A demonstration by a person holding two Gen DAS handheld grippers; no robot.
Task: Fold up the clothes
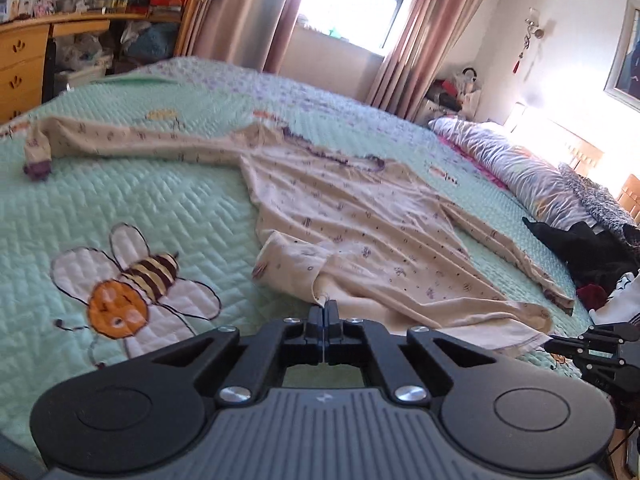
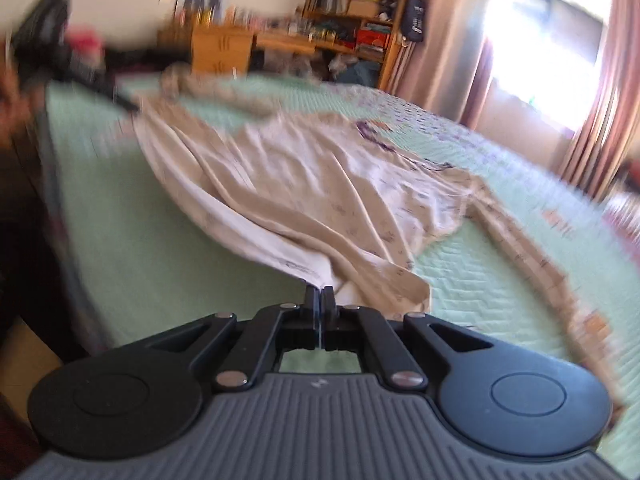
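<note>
Bedspread (image 1: 160, 200): nightshirt (image 1: 360, 220) hem between fingers (image 1: 318, 314).

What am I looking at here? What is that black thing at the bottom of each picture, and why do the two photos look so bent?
Each picture comes from a wide-angle camera mounted on a hand-held claw, looking forward along its two fingers; that lens bends the view. A person holds one in each hand. The left claw and the right claw are each shut on the hem of a beige printed garment, which lies spread on a green quilted bedspread with a stitched bee. Pillows and dark clothes lie at the far side.
</note>
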